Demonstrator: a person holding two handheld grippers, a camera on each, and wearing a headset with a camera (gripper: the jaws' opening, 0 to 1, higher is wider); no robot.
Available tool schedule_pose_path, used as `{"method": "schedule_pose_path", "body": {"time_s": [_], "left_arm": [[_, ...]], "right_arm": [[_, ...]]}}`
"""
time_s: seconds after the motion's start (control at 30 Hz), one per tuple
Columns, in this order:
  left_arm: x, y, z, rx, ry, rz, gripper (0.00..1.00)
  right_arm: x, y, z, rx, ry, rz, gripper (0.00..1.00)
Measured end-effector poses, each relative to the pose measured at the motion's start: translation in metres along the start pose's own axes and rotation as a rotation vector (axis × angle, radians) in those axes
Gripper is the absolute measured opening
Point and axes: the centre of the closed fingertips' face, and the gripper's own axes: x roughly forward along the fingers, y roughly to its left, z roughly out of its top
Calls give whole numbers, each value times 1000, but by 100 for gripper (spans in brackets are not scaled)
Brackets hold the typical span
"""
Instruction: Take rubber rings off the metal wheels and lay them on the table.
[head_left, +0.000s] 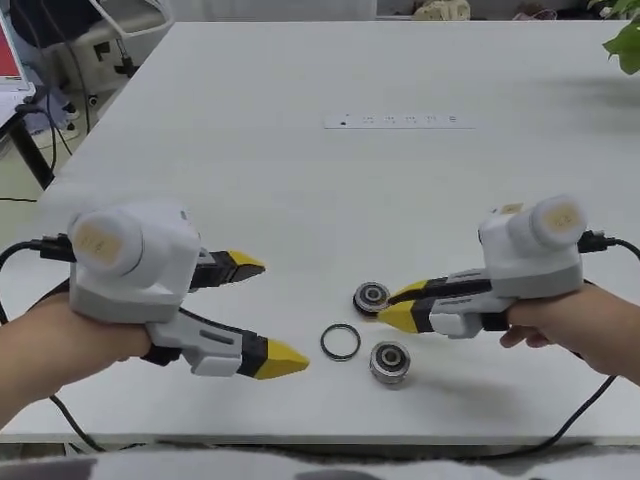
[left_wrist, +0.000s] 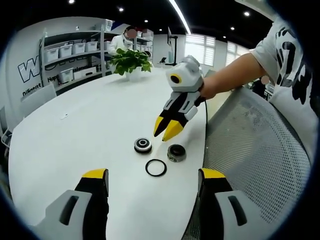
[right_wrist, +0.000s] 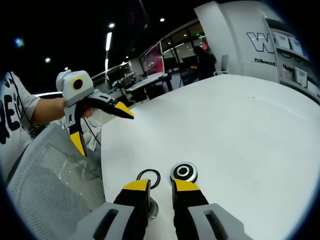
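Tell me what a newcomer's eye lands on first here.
The two yellow-tipped tongs stand out: the left tongs spread wide at the near left, the right tongs nearly closed, their tips by a small round metal wheel. Between them on the white table lie a loose black rubber ring and a second metal wheel.

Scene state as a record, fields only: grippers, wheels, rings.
left gripper: open wide, holding nothing, left of the parts
right gripper: jaws a narrow gap apart, holding nothing, tips beside the far wheel
far wheel: flat on the table, dark band round its rim, looks like a ring still on
near wheel: flat on the table, rim looks bare metal
loose rubber ring: flat on the table, left of the near wheel, touching neither wheel
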Motion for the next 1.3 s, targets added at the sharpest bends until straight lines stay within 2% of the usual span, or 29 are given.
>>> {"method": "schedule_pose_path", "body": {"time_s": [0.3,0.63,0.83,1.3], "left_arm": [[10,10,6,1,1,-4,69],[22,16,6,6,20,-22,65],[28,22,7,-11,16,-25,62],[49,26,6,-22,29,-55,57]], "right_arm": [[-6,-10,-1,-4,-4,-26,18],[-5,-9,-5,-31,14,-42,23],[-4,-11,-7,-44,22,-46,26],[-3,-22,-10,-43,16,-68,31]]}}
